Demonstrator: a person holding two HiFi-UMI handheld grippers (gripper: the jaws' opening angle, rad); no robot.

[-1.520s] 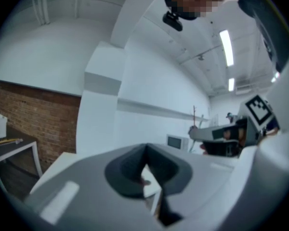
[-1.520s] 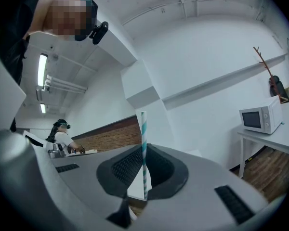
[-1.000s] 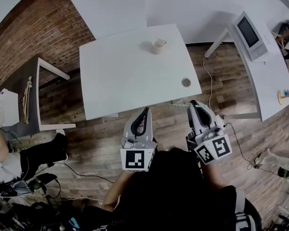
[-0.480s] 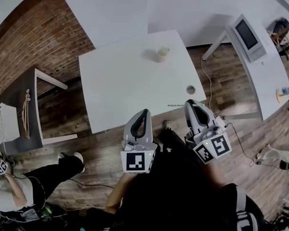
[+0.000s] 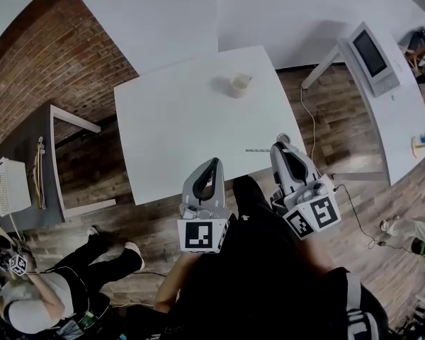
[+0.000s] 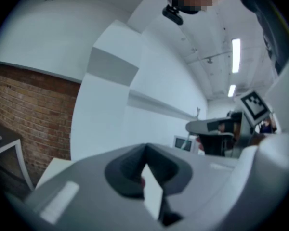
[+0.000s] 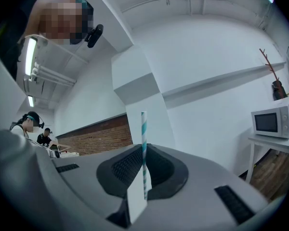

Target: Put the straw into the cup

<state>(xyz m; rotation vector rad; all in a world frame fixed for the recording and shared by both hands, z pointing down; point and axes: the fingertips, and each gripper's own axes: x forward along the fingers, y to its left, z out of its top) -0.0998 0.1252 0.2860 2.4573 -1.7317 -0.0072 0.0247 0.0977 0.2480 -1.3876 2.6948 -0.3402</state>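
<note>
A pale cup (image 5: pixel 239 84) stands near the far edge of the white table (image 5: pixel 177 126). My right gripper (image 5: pixel 280 148) is at the table's near right corner, shut on a teal-and-white striped straw (image 5: pixel 258 149) that sticks out to the left over the tabletop. In the right gripper view the straw (image 7: pixel 144 143) stands upright, pinched between the jaws of the right gripper (image 7: pixel 143 153). My left gripper (image 5: pixel 212 163) hovers just off the table's near edge, shut and empty. The left gripper view shows the left gripper (image 6: pixel 147 153) with its jaws together and no cup in sight.
A small round thing (image 5: pixel 282 138) lies at the table's near right corner, partly behind the right gripper. A second white table with a microwave (image 5: pixel 372 54) stands at the right. A grey desk (image 5: pixel 28 154) and a seated person (image 5: pixel 35 303) are at the left, with cables on the wooden floor.
Both grippers have moved forward to the table; the right one with the straw now reaches over its near edge. The person at the lower left has shifted.
</note>
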